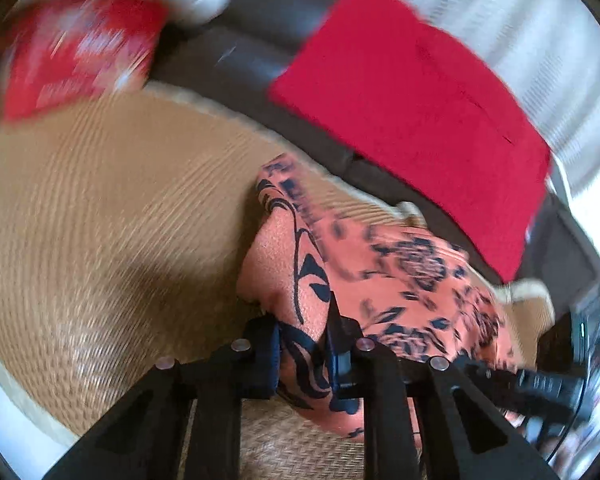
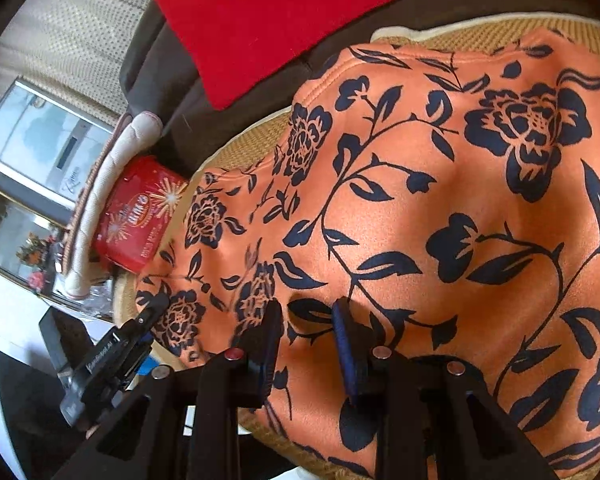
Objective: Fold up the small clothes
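Woven tan straw mat [image 1: 100, 208] spread over a dark brown leather sofa [image 1: 260, 36]. Flat red cloth [image 1: 412, 120] draped on the sofa back. Orange garment with a dark blue flower print [image 2: 440, 208] lying across the mat, bunched and rumpled, one end reaching the mat's edge. Red printed tin box [image 2: 134, 216] standing just beside the garment's far end, touching a cream quilted cushion [image 2: 112, 184]. Left hand-held gripper [image 1: 304, 344] clamped on a raised fold of the garment, cloth pinched between the pads. Right hand-held gripper [image 2: 306, 344] set on the garment near its lower edge, cloth humped between the narrowly parted pads; firm grip impossible to tell.
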`<state>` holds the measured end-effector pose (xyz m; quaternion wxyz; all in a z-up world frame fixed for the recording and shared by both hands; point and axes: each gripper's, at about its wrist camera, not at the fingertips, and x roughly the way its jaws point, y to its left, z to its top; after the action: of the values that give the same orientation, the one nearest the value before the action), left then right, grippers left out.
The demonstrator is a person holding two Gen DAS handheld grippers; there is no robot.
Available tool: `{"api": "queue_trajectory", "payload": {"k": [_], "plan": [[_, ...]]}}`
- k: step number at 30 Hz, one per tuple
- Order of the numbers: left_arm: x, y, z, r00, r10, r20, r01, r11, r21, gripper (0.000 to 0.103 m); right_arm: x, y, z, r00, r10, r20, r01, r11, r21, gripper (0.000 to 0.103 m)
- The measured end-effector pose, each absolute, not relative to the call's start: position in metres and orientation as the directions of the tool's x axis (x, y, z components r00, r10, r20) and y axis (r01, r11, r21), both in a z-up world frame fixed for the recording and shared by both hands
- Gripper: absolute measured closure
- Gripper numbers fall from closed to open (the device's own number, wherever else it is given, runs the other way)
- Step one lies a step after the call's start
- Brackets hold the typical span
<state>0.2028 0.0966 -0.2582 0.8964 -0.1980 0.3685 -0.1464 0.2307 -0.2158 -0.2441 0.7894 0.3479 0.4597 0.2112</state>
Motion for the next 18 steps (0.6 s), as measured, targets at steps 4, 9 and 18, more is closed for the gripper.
{"api": "queue_trajectory", "payload": {"k": [4, 9, 18], "plan": [[0.179, 0.038, -0.230, 0.733, -0.390, -0.557, 0.306, 0.921, -0.242, 0.085, 0.229, -0.236, -0.239, 0.482, 0.701, -0.525, -0.009, 0.603, 0.797, 0.071], [0.152, -0.033, -0.235, 0.735, -0.387, -0.557, 0.459, 0.889, -0.013, 0.086, 0.232, -0.269, -0.219, 0.522, 0.762, -0.384, -0.095, 0.500, 0.861, 0.056], [0.144, -0.079, -0.263, 0.709, -0.370, -0.600, 0.540, 0.833, 0.124, 0.086, 0.257, -0.281, -0.232, 0.512, 0.805, -0.299, -0.040, 0.370, 0.928, 0.012]]}}
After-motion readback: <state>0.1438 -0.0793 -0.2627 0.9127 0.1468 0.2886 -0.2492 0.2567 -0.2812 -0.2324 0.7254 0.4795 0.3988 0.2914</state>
